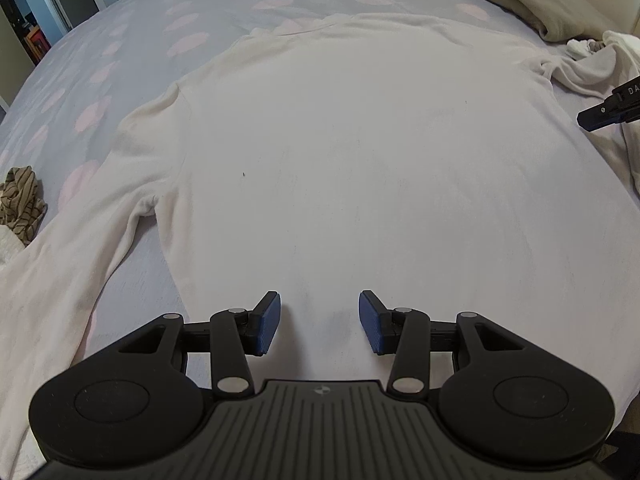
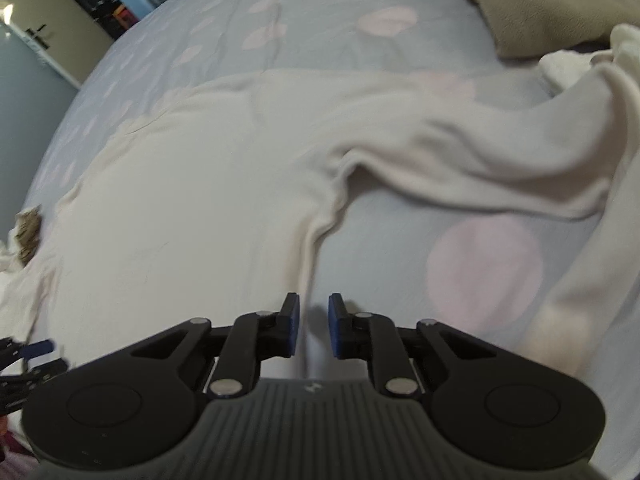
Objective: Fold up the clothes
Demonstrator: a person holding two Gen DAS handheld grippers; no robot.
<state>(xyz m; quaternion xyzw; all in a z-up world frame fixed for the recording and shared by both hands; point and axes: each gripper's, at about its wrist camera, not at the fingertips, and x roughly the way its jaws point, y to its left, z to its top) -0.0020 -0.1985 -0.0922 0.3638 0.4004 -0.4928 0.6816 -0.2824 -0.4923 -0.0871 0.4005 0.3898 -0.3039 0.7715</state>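
Right wrist view: your right gripper (image 2: 313, 330) is holding its fingers (image 2: 291, 330) narrowly apart, pinching nothing, just above the side edge of the white long-sleeved top (image 2: 180, 208) lying spread on the bed (image 2: 312, 28). Your left gripper (image 1: 319, 322) is hovering with fingers spread over the hem, empty too. Closing now, you are risking catching the sheet along with the edge. The right sleeve (image 2: 500, 160) is lying bunched beside a tan garment (image 2: 552, 4); open bed is lying beyond the collar.
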